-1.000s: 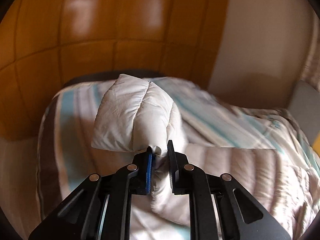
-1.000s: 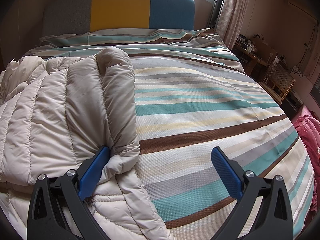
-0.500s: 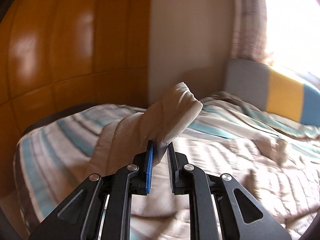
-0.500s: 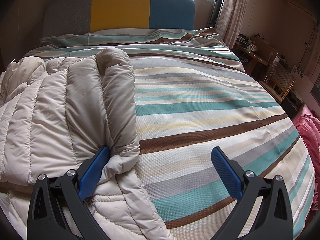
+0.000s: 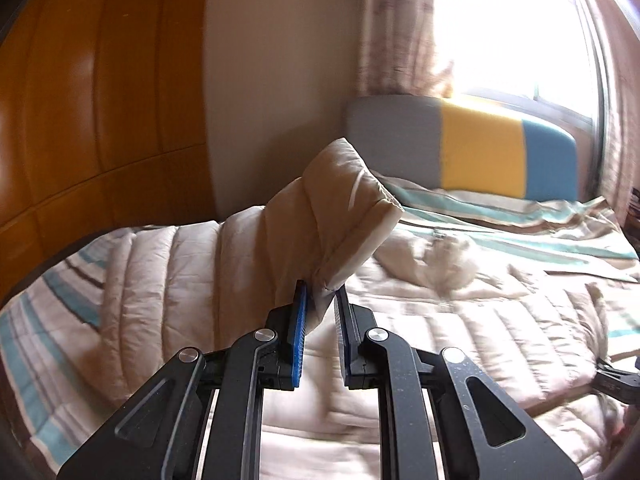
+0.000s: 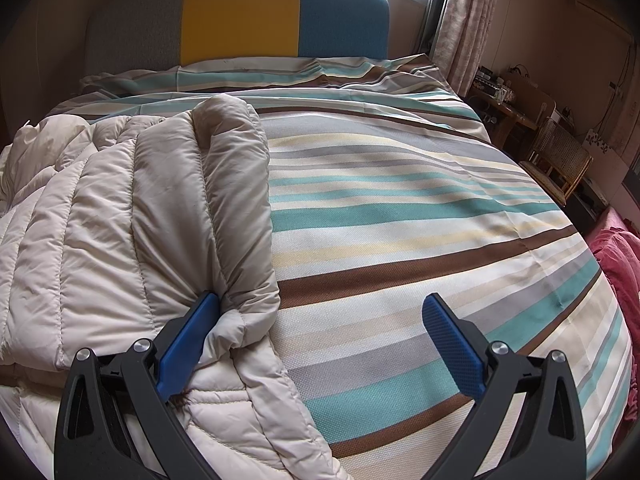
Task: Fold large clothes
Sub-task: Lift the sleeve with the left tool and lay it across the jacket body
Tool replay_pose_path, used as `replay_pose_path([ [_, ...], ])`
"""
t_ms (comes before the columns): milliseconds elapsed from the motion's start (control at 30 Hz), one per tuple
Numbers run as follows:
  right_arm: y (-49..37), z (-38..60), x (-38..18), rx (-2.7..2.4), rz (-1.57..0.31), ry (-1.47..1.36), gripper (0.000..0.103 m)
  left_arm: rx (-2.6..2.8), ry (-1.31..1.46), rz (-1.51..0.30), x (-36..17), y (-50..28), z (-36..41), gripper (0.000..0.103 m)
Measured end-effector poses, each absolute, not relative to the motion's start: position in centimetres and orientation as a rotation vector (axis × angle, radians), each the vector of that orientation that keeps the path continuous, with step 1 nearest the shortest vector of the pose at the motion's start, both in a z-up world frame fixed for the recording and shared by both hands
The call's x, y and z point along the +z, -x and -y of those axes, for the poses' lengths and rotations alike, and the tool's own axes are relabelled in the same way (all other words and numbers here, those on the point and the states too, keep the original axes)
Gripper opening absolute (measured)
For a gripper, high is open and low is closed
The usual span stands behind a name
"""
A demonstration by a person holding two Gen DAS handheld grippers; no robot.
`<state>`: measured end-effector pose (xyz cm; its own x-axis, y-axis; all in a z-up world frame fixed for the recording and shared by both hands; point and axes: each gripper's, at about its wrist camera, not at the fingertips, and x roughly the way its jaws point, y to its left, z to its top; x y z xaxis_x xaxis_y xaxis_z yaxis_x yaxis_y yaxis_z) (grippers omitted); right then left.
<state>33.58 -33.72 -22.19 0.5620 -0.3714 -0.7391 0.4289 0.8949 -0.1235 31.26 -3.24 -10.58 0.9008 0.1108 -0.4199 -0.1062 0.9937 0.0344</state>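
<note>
- My left gripper [image 5: 320,300] has its blue-padded fingers [image 5: 298,320] pinched narrow on the cuff end of a sleeve of the beige quilted puffer coat [image 5: 168,288]. The sleeve [image 5: 332,208] stands up from the pinch like a stiff padded tube.
- Since a second ago this hand has swept level across the bed and rolled. Its view then faced the orange-brown panelled wardrobe [image 5: 100,100]; now it takes in the grey, yellow and teal padded headboard [image 5: 480,152] and the bright curtained window [image 5: 500,28]. The sleeve has come along in the same grip.
- My right gripper [image 6: 320,336] has not moved. Its fingers stand wide, holding nothing; the left blue pad [image 6: 188,344] touches the rolled right edge of the coat, while the right pad [image 6: 452,348] hangs over bare cover.
- The coat lies on the near left part of the bed with the striped teal, brown and cream duvet cover [image 6: 400,208], quilted body spread flat, its right edge [image 6: 240,200] already turned over into a thick roll.
- I judge that the left sleeve is being carried inward over the body, so this fold is partly made. It still has to be laid down flat across the coat and let go.
- Farther right, beyond the bed, sit a cane-backed wooden chair [image 6: 560,160] and a crumpled red cloth [image 6: 616,264].
</note>
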Motion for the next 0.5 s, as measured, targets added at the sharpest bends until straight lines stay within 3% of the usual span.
replay_pose_path([
  [500, -33.5, 33.8, -22.2, -0.471, -0.853, -0.076, 0.101, -0.169, -0.132, -0.545, -13.6, -32.1, 15.7, 0.014],
])
